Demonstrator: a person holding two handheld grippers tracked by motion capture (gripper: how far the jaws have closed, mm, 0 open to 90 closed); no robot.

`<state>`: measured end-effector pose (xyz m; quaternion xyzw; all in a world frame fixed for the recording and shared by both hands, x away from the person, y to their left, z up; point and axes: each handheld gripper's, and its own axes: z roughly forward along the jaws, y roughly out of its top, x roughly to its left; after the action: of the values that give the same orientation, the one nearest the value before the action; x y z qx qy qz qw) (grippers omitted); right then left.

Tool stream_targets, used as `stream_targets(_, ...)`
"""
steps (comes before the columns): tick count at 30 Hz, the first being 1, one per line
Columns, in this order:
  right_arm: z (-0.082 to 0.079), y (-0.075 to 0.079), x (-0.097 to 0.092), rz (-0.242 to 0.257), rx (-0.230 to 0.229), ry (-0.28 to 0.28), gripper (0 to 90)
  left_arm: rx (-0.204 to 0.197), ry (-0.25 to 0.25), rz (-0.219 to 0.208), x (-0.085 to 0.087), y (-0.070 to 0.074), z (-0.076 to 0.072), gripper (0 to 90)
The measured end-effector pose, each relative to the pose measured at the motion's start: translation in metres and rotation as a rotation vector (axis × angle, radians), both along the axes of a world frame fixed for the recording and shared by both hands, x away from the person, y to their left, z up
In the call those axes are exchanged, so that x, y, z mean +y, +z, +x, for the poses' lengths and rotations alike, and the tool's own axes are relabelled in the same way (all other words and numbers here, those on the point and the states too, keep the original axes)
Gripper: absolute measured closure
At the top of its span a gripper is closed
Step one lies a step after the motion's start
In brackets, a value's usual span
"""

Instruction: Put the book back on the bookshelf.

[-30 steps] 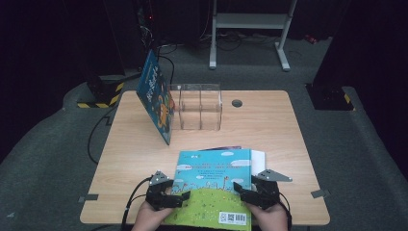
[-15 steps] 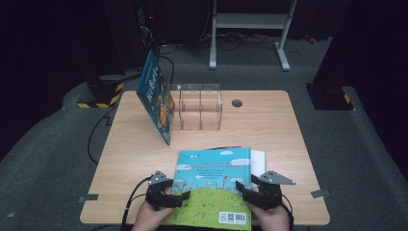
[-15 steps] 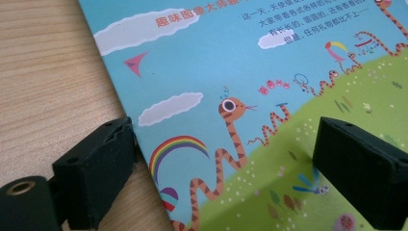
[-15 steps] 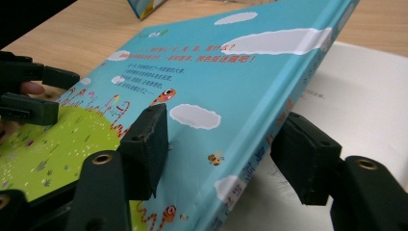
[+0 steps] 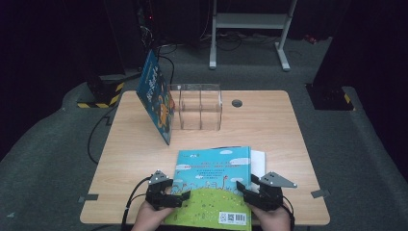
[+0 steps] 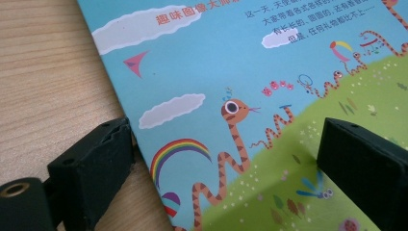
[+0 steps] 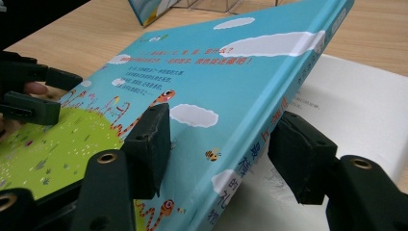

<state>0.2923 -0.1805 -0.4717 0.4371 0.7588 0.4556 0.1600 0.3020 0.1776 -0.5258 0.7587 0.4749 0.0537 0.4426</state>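
A clear box [image 5: 200, 107] stands at the table's [image 5: 269, 130] far middle. A blue book [image 5: 155, 97] leans on its left side. Just right of the box lies a small grey grommet [image 5: 236, 103].

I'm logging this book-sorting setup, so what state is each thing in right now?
Picture book: lying closed, back cover up, right edge lifted off a white sheet.
Second book: leaning on the clear organizer.
Left gripper: open astride the book's edge.
Right gripper: jaws just closing around the spine.
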Motion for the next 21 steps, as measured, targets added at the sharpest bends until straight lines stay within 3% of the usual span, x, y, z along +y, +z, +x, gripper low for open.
stream_targets(4,-0.0015,0.0009,0.0002,-0.004,-0.015,0.006,41.0,0.003,-0.004,-0.005,0.0012,0.0,0.0009,4.4)
stream_targets(11,-0.0066,0.005,0.0034,-0.018,-0.066,0.017,41.1,0.026,-0.015,-0.056,0.0038,-0.0009,0.003,0.4)
stream_targets(21,-0.0092,0.0078,0.0053,-0.025,-0.104,0.028,41.1,0.051,-0.042,-0.1,0.0063,-0.0002,0.0062,1.2)
